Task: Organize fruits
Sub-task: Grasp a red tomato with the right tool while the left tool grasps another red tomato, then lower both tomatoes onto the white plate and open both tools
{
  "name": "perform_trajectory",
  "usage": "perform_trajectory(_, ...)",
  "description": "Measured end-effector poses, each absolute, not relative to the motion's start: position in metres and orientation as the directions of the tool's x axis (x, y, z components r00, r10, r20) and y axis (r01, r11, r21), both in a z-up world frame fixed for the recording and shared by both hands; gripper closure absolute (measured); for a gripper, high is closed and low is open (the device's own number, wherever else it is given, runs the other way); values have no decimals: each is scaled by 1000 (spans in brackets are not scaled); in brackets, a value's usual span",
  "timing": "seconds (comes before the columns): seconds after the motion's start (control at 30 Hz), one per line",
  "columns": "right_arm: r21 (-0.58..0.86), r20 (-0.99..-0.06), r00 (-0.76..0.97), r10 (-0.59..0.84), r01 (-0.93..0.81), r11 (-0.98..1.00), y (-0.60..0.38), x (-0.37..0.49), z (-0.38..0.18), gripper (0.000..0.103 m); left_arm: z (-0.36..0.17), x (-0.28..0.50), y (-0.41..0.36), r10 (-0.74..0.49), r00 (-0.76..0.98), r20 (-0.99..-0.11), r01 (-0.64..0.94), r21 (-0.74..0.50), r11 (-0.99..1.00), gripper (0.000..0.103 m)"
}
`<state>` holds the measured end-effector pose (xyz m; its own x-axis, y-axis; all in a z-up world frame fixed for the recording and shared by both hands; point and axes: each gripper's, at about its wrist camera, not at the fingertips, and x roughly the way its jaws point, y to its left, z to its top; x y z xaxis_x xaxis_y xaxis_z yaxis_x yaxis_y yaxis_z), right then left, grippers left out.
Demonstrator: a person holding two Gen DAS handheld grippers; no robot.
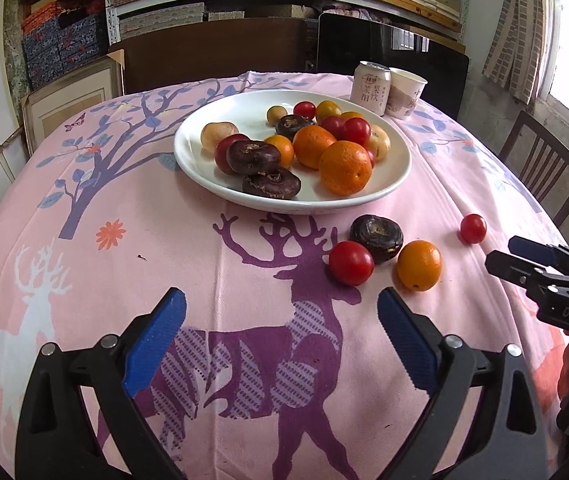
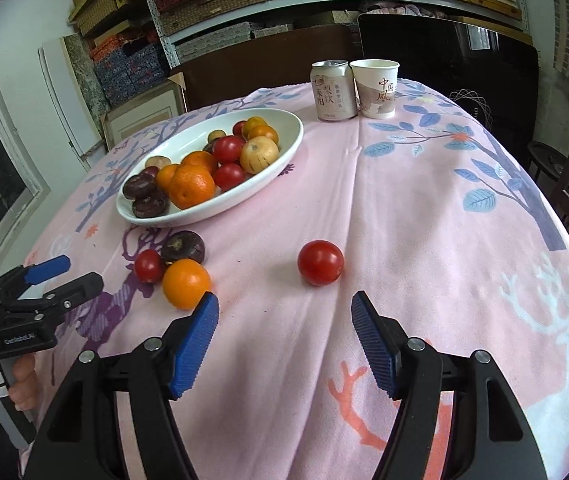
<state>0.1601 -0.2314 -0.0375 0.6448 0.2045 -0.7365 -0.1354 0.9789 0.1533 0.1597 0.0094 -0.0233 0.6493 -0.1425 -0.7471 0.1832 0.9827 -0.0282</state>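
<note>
A white plate (image 1: 392, 176) (image 2: 284, 148) holds several oranges, red tomatoes and dark chestnuts. On the cloth in front of it lie a red tomato (image 1: 351, 263) (image 2: 148, 266), a dark chestnut (image 1: 376, 237) (image 2: 183, 246) and a small orange (image 1: 419, 265) (image 2: 186, 283), close together. A lone red tomato (image 1: 473, 228) (image 2: 320, 262) lies further right. My left gripper (image 1: 280, 304) (image 2: 72, 276) is open and empty, short of the three fruits. My right gripper (image 2: 284, 308) (image 1: 504, 254) is open and empty, just short of the lone tomato.
A drink can (image 1: 370, 87) (image 2: 333, 90) and a paper cup (image 1: 405, 93) (image 2: 376, 88) stand behind the plate. The table has a pink deer-print cloth (image 1: 244, 280) (image 2: 424, 200). Dark wooden chairs (image 1: 544, 168) stand at the right. Shelves of boxes fill the back wall.
</note>
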Motion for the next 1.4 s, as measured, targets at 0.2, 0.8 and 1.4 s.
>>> perform_trajectory(0.2,-28,-759,651,26,-73,997,-220,186,-42,33,-25,160,11,-164,657,-736,198,-41,979,9)
perform_trajectory(0.8,128,-740,640,206,-166,978,-219,191,-45,73,-36,169,-23,-129,624,-771,260,49,964,17)
perform_trajectory(1.4,230,-728,620,292,-181,956,-229,190,-41,71,-44,188,-41,-153,587,-795,289,29,957,72)
